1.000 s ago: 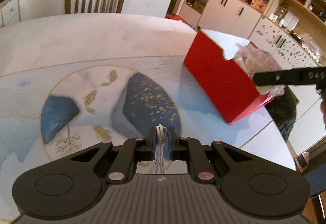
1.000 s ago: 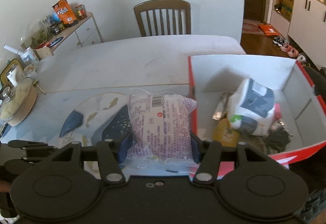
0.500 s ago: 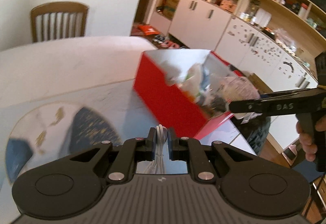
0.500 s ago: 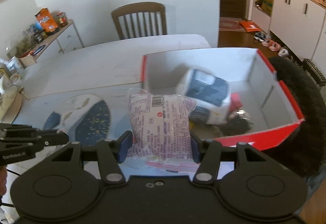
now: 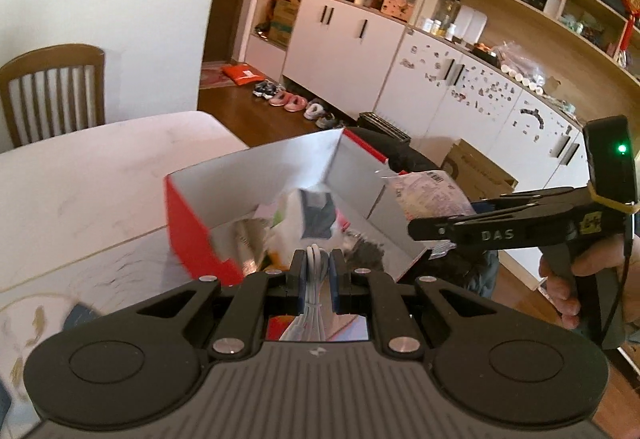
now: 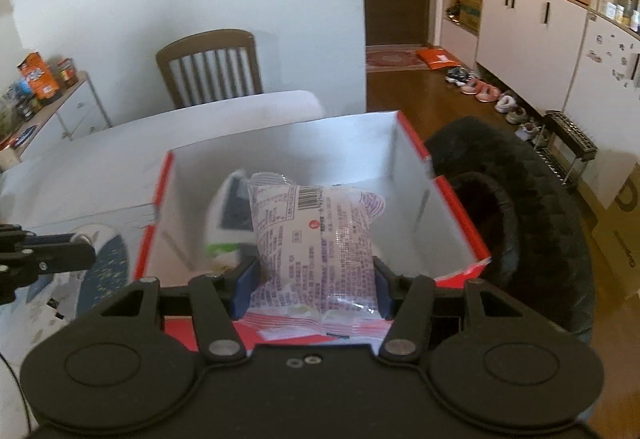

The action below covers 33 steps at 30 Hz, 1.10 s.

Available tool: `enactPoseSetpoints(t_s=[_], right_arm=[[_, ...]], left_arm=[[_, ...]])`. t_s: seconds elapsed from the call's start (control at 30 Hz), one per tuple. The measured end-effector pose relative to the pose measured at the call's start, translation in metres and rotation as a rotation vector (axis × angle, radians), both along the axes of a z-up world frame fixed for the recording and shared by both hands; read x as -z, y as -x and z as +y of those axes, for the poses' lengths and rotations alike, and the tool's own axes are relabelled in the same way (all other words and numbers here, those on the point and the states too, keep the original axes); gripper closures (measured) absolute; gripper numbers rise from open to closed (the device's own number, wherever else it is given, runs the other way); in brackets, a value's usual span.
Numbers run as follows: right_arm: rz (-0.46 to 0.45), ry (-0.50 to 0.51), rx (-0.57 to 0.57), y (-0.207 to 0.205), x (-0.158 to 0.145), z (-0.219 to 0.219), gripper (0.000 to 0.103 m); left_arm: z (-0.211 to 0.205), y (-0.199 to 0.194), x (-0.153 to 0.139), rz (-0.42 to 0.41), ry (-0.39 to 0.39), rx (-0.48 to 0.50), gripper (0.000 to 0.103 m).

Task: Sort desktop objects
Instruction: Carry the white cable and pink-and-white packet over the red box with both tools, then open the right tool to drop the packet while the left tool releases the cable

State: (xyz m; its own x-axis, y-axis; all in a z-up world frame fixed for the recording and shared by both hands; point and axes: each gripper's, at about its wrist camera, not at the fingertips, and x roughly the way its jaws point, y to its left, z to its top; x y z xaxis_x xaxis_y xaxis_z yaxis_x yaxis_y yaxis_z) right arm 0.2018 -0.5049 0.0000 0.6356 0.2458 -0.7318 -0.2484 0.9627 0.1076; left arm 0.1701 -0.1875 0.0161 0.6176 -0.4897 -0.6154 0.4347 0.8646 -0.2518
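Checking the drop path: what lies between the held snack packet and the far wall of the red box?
In the right wrist view, beyond the snack packet only bare box floor reaches the red box's far wall; a white-and-dark pouch lies left.

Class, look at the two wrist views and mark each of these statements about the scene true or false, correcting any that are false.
1. The right gripper grips a snack packet. True.
2. The left gripper is wide open. False: it is shut on a white cable.
3. The red box is empty. False: a white and dark pack and other items lie inside.
4. The packet is over the box. True.
5. A wooden chair stands beyond the table. True.
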Motion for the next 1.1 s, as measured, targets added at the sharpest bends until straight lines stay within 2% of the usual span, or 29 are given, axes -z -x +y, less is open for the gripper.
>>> enactPoseSetpoints(t_s=[0.3, 0.5, 0.93, 1.1], right_arm=[[0.020, 0.036, 0.014, -0.039, 0.018, -0.014, 0.046], [0.025, 0.043, -0.018, -0.064, 0.032, -0.015, 0.046], [0.101, 0.091, -0.093, -0.083, 0.065, 0.005, 0.046], [0.115, 0.099, -0.101, -0.087, 0.073, 0.009, 0.045]], left_arm=[[-0.053, -0.035, 0.013, 0.012, -0.082, 0.083, 0.093], [-0.074, -0.055, 0.026, 0.018, -0.142, 0.091, 0.093], [-0.068, -0.081, 0.059, 0.085, -0.217, 0.031, 0.093], [-0.058, -0.089, 0.068, 0.126, -0.217, 0.007, 0.093]])
